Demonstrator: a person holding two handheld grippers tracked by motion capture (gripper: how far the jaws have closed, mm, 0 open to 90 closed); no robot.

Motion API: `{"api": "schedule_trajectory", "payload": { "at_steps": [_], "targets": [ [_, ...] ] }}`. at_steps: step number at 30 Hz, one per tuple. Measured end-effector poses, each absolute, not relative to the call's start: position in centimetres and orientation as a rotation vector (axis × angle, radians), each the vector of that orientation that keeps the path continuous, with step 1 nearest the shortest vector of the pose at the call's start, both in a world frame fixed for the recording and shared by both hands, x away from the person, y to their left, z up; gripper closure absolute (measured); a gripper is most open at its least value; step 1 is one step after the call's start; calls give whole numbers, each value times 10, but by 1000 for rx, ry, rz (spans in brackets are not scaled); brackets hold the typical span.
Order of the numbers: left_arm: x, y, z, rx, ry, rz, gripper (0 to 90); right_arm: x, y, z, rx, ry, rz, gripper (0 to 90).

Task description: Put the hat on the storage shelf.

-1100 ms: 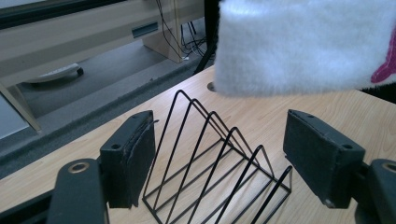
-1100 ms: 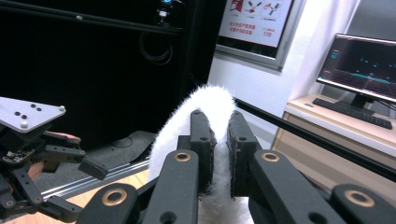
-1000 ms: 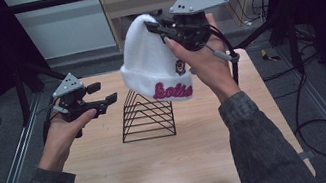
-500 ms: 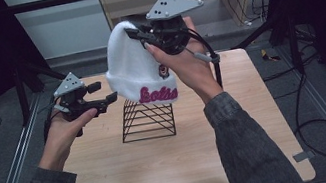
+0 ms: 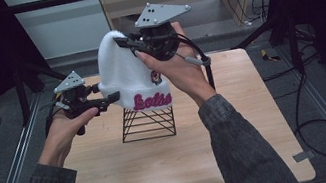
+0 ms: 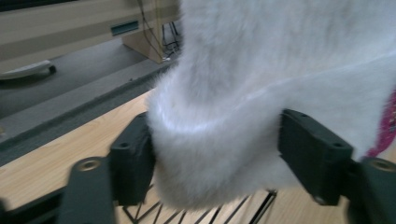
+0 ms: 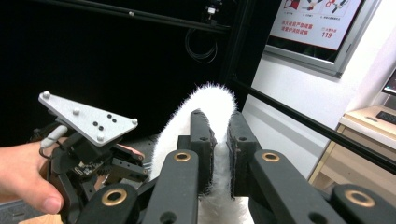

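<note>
A white fuzzy beanie (image 5: 124, 73) with pink lettering hangs above a black wire stand (image 5: 149, 123) at the middle of the table. My right gripper (image 5: 125, 46) holds it from above, shut on the crown, and the right gripper view shows white fur (image 7: 210, 100) pinched between the jaws of the right gripper (image 7: 219, 140). My left gripper (image 5: 104, 92) is at the hat's lower left edge. In the left gripper view the hat's cuff (image 6: 224, 140) fills the gap of the left gripper (image 6: 212, 154), whose jaws stand wide apart on either side.
The wooden table (image 5: 238, 124) has bare room in front of and to the right of the stand. Metal rails run along both sides. Cables (image 5: 304, 97) lie on the floor at the right. Shelving stands behind the table.
My right gripper has carried the beanie leftward and a little lower, bringing its cuff between the left gripper's jaws. The left hand has barely moved.
</note>
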State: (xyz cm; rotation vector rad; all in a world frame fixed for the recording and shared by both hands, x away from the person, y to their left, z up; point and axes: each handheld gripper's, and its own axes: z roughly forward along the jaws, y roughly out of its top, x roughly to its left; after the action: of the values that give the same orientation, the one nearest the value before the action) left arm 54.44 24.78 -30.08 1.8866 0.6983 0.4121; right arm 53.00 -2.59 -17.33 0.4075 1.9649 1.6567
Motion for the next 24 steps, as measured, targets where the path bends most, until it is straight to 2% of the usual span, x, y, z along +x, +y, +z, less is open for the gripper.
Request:
{"api": "schedule_trajectory", "payload": {
  "at_steps": [4, 6, 9, 16, 24],
  "targets": [
    [543, 247, -300, 1921, 696, 420, 611, 533, -27, -175, 403, 1976, 1654, 839],
    [541, 245, -300, 1928, 700, 444, 696, 535, -28, -175, 408, 1978, 1646, 839],
    [537, 241, -299, 1936, 704, 499, 727, 537, -30, -176, 419, 1984, 1626, 838],
    [530, 236, -296, 1929, 718, 558, 734, 548, -37, -179, 468, 1983, 1577, 838],
    [530, 236, -297, 1927, 733, 564, 738, 555, -38, -185, 490, 1986, 1562, 837]
  ]
}}
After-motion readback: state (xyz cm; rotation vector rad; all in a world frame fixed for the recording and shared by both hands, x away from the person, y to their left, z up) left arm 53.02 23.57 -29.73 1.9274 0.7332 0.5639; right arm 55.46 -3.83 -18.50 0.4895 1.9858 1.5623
